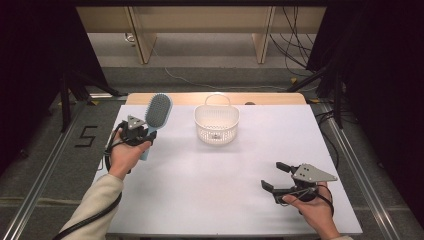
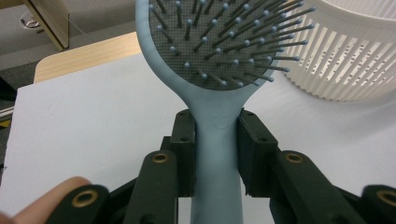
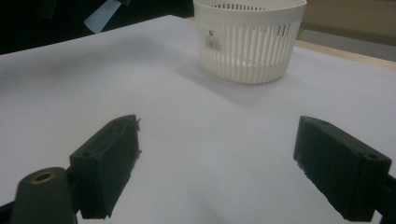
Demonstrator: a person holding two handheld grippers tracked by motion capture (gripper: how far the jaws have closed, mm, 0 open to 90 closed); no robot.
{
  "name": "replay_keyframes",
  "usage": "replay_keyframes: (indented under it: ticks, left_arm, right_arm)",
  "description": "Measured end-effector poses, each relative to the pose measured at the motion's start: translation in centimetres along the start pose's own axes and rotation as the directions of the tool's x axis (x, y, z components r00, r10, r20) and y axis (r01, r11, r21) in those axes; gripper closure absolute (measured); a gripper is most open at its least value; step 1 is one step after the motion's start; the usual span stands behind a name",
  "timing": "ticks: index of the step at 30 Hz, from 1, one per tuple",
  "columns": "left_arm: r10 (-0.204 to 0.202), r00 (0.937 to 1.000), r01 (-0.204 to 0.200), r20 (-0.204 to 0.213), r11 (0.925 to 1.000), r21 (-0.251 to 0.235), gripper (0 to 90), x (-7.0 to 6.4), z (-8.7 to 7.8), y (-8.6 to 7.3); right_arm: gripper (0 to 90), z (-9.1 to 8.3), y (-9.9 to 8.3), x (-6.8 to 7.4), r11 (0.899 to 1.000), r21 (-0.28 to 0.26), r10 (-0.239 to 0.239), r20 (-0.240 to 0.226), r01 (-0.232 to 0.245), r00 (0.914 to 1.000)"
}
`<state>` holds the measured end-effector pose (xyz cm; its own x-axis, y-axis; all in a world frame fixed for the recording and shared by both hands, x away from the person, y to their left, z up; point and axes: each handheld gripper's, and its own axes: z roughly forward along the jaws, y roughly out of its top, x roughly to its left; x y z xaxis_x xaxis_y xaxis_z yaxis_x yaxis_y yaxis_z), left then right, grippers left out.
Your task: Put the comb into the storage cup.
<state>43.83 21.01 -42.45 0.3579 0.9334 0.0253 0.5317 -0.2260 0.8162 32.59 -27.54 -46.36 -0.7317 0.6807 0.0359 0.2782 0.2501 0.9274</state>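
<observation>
At the left side of the table (image 1: 220, 190), the left gripper (image 1: 145, 134) pinches the handle of the blue hairbrush (image 1: 157, 114); both jaws press flat against the handle just below the head. The brush's long axis runs away from the person toward the far edge, leaning slightly right. Its head points away and its bristles face up, toward the high view. The head sits just left of the white basket (image 1: 216, 124), apart from it. The basket stands upright at the far centre. At the near right, the right gripper (image 1: 276, 176) has its jaws spread wide with nothing between them, pointing left across bare tabletop.
</observation>
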Motion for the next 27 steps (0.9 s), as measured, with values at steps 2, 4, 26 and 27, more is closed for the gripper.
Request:
replay_keyframes:
  ticks: [2,4,26,27]
  left_arm:
    - [-0.003,1.0000,0.003,0.000,1.0000,-0.006,69.8,0.00,0.01,-0.01]
    - [-0.004,1.0000,0.004,0.000,0.9999,-0.011,69.8,-0.03,-0.01,0.01]
    - [0.003,1.0000,-0.003,0.005,0.9989,-0.047,69.8,-0.32,-0.20,0.23]
    - [0.006,1.0000,-0.006,0.002,0.9988,-0.049,69.8,-0.33,-0.22,0.24]
  right_arm:
    - [15.1,-0.01,0.01,0.01,1.000,0.000,0.001,-0.001,-0.001,1.0000]
    - [15.1,-0.02,0.01,0.02,1.000,0.001,0.001,0.000,-0.001,1.0000]
    - [15.1,0.00,0.00,-0.01,1.000,-0.001,0.001,0.000,-0.001,1.0000]
    - [15.1,-0.01,0.00,0.00,1.000,-0.001,0.001,0.000,-0.001,1.0000]
